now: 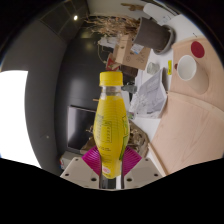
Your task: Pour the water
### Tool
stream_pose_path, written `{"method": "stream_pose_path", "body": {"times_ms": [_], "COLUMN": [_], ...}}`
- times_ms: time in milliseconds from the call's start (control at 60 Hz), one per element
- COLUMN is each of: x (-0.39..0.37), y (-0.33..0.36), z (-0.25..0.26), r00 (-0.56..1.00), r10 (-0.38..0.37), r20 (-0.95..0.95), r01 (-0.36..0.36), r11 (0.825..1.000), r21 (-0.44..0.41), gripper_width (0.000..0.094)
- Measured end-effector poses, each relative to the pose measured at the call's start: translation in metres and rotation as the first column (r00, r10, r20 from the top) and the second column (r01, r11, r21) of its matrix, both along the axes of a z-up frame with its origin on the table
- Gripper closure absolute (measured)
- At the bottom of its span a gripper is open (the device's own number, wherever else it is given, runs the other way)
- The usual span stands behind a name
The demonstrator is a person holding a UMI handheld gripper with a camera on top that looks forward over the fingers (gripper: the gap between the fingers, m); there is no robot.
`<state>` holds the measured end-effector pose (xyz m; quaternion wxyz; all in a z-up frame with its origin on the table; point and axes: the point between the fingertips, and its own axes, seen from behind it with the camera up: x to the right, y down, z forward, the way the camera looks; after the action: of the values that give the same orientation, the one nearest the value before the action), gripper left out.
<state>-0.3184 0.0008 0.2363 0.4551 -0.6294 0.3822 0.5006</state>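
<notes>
Bright window glare, fisheye-warped edges, soft focus

Gripper (112,168) being held tilted; pink pads (92,158) being pressed against yellow bottle (111,125) from both sides.

Cluttered workshop-like room, I'd say.
I see crumpled papers (150,95), cardboard (185,120) and a tape roll (187,67) strewn about.

bottle (112,125) fills tongs (112,165), clutter (150,95) beyond
</notes>
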Motion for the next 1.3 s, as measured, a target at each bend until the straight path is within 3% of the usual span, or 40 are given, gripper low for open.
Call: {"method": "stream_pose_path", "body": {"times_ms": [183, 317, 483, 717, 800, 917, 1083, 1233, 1300], "x": [0.072, 0.1, 0.109, 0.094, 0.095, 0.126, 0.205, 0.297, 0.336], "y": [0.03, 0.039, 0.037, 0.026, 0.02, 0.011, 0.014, 0.015, 0.017], "z": [-0.03, -0.052, -0.066, -0.048, -0.032, -0.012, 0.036, 0.045, 0.026], "r00": [0.902, 0.771, 0.77, 0.791, 0.878, 0.985, 0.839, 0.551, 0.395], "r10": [-0.069, -0.108, -0.085, 0.026, 0.094, 0.158, 0.04, -0.105, -0.123], "r20": [-0.426, -0.628, -0.633, -0.612, -0.469, -0.066, 0.543, 0.828, 0.911], "r01": [0.04, 0.04, -0.001, -0.126, -0.157, -0.16, -0.096, -0.003, 0.048], "r11": [0.996, 0.992, 0.991, 0.985, 0.983, 0.987, 0.993, 0.992, 0.992], "r21": [-0.075, -0.122, -0.135, -0.121, -0.097, -0.033, 0.075, 0.128, 0.113], "gripper_width": [0.0701, 0.0699, 0.07, 0.0702, 0.0701, 0.0699, 0.0698, 0.0696, 0.0697]}}
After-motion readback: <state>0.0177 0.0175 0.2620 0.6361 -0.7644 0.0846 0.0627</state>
